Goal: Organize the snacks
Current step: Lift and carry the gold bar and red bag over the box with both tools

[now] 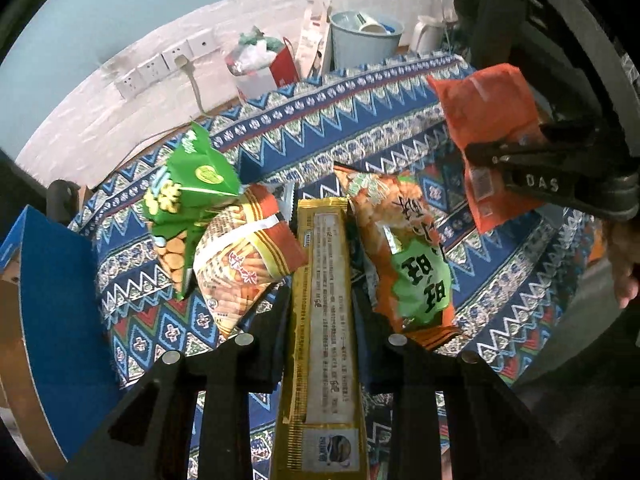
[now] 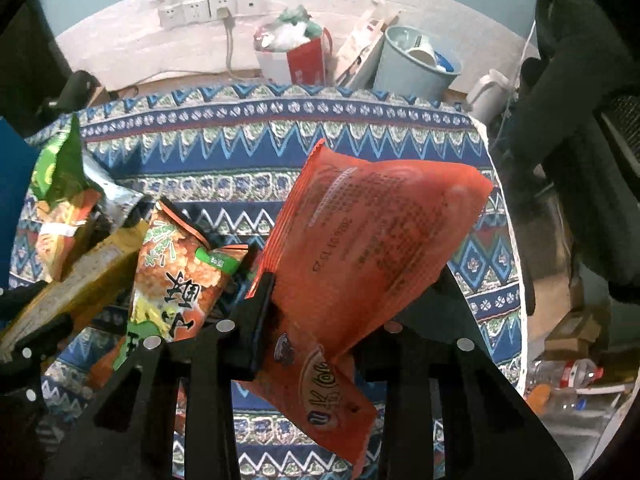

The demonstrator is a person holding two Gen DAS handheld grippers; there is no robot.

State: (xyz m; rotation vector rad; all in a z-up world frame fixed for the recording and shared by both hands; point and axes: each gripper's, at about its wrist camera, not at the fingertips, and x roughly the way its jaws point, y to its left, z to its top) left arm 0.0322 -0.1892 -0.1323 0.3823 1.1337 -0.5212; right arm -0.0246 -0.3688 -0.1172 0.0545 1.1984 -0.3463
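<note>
1. Between the fingers of the left gripper point(image 1: 320, 344) a long gold packet point(image 1: 322, 320) was clamped, running lengthwise along the jaws with its printed panel facing the camera.
2. In the right gripper point(image 2: 316, 336) an orange-red bag point(image 2: 372, 248) was pinched, held clear above the cloth and tilted, its printed back facing the camera; the left wrist view showed the same bag gripped at the upper right.
3. Beside the gold packet an orange-and-green snack bag point(image 1: 404, 256) lay on the patterned tablecloth point(image 1: 360, 120).
4. On the other side sat a yellow-and-red bag point(image 1: 244, 264), with a green pack point(image 1: 192, 188) just behind it and touching it.
5. At the left edge stood a blue box point(image 1: 52, 304).
6. Beyond the table, against the wall, stood a pale blue bucket point(image 2: 416, 64), a red-and-white bag point(image 2: 296, 56) stuffed with wrappers, a white jug point(image 2: 488, 92), and a row of wall sockets point(image 2: 208, 8).
</note>
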